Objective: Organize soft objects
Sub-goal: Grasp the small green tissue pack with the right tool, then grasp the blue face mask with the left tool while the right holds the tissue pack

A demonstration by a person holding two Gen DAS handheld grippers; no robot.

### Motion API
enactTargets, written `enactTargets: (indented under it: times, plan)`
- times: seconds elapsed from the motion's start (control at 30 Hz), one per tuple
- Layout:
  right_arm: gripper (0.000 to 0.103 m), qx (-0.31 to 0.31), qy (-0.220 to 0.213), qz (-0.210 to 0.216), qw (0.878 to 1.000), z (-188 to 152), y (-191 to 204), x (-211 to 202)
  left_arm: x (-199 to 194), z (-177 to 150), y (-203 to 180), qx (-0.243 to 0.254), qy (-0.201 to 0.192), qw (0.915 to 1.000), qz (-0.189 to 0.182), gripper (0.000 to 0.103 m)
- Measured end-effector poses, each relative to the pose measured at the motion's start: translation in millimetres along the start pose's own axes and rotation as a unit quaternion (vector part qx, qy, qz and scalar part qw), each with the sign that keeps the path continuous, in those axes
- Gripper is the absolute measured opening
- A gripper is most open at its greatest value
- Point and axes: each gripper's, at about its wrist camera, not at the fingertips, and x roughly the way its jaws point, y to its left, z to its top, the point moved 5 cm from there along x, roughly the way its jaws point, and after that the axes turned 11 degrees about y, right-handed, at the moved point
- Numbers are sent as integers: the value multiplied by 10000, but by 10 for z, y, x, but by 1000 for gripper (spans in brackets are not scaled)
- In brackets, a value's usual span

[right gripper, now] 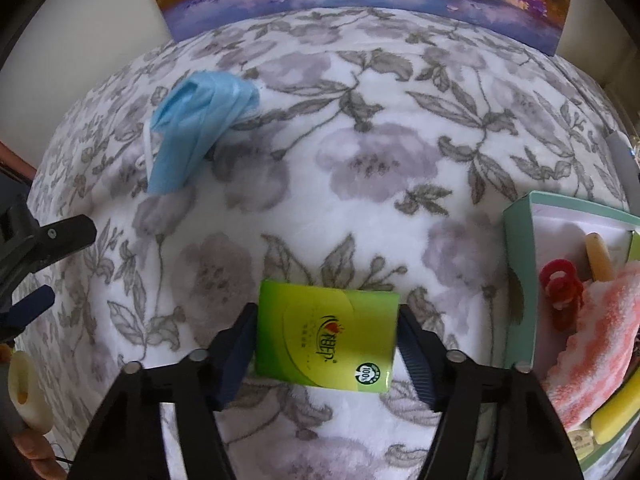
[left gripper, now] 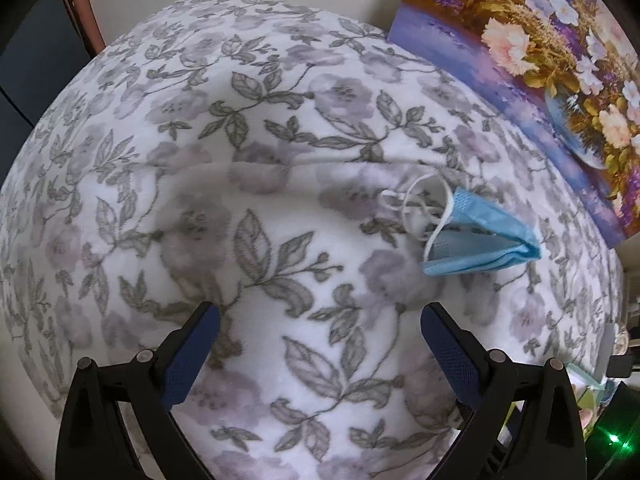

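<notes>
A green pocket tissue pack (right gripper: 326, 336) lies flat on the flowered blanket (right gripper: 360, 160). My right gripper (right gripper: 326, 322) points down over it, and its blue pads touch the pack's left and right edges. A crumpled blue face mask (right gripper: 196, 120) lies further off to the left, and in the left wrist view this mask (left gripper: 476, 240) shows white ear loops. My left gripper (left gripper: 320, 320) hangs open over bare blanket (left gripper: 240, 140), below and left of the mask, with nothing between its fingers.
A mint-green open box (right gripper: 520, 280) at the right edge holds a pink and white towel (right gripper: 592, 340), red rings (right gripper: 560, 288) and a yellow item (right gripper: 616, 408). A flower painting (left gripper: 540, 60) leans against the wall behind the blanket. A cream object (right gripper: 24, 388) sits at lower left.
</notes>
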Motion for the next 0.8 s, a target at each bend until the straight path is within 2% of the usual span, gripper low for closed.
enactTargets:
  times: [0.2,0.3,0.5,0.67,0.8]
  plan:
    - [68,24,-11,99,9999,117,-98,4,20,62,-85,0,-20,9993,-377,100]
    - [67,4,-66,162,9998,209,-121,-33,55,98,-175,287,-49,9994,-196,100]
    - [67,-41,-304,246,9992,428,-200,-228,65,154,-373,786,-218,9965,-187,100]
    - [68,-18,-496,170,9986,581,-216,-386,111,187,-516,1170,-331,9926,1,100]
    - [68,-16,-609,130,9981,684,-223,-459,101,191,-695,1703,-508,9839,215,100]
